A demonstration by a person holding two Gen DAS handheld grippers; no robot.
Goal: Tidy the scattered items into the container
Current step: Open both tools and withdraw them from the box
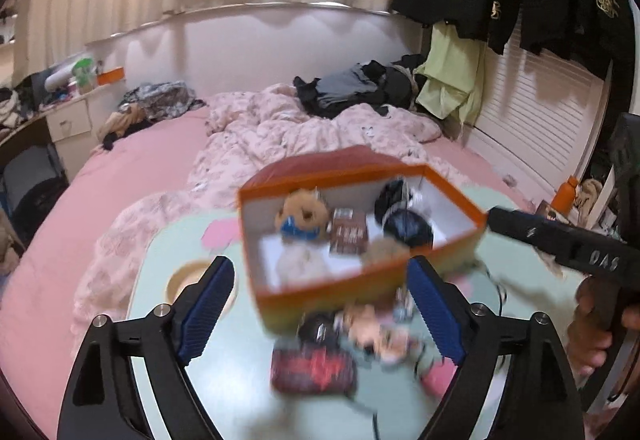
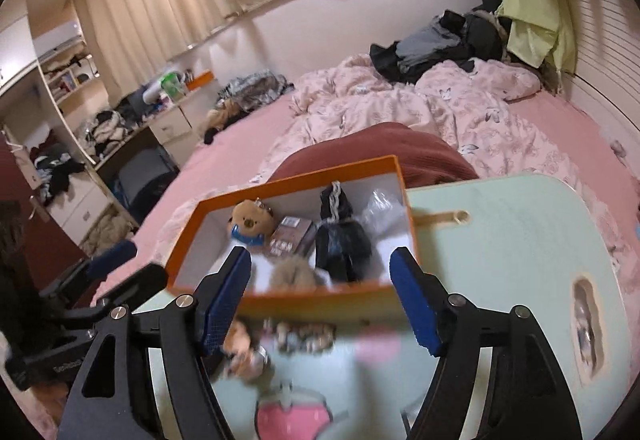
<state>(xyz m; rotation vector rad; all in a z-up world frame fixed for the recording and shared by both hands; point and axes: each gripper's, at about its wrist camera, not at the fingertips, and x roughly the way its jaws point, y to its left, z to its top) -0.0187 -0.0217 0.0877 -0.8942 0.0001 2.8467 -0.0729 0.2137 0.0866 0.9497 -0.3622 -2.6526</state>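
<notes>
Two tools spread wide, nothing between pads: left tool (image 1: 320, 314), right tool (image 2: 322, 300). Orange box (image 2: 320, 300) on pale-green tabletop (image 2: 500, 240) over bed, just beyond both tools. Inside box: bear plush (image 2: 251, 226) far left, brown packet (image 2: 291, 237) beside it, black plush (image 2: 340, 240) right of packet, furry tan item (image 2: 294, 272) near front wall. Near side of box, on tabletop: blurred clutter — dark red pouch (image 1: 314, 370), small plush pieces (image 1: 376, 332), pink item (image 2: 294, 416).
</notes>
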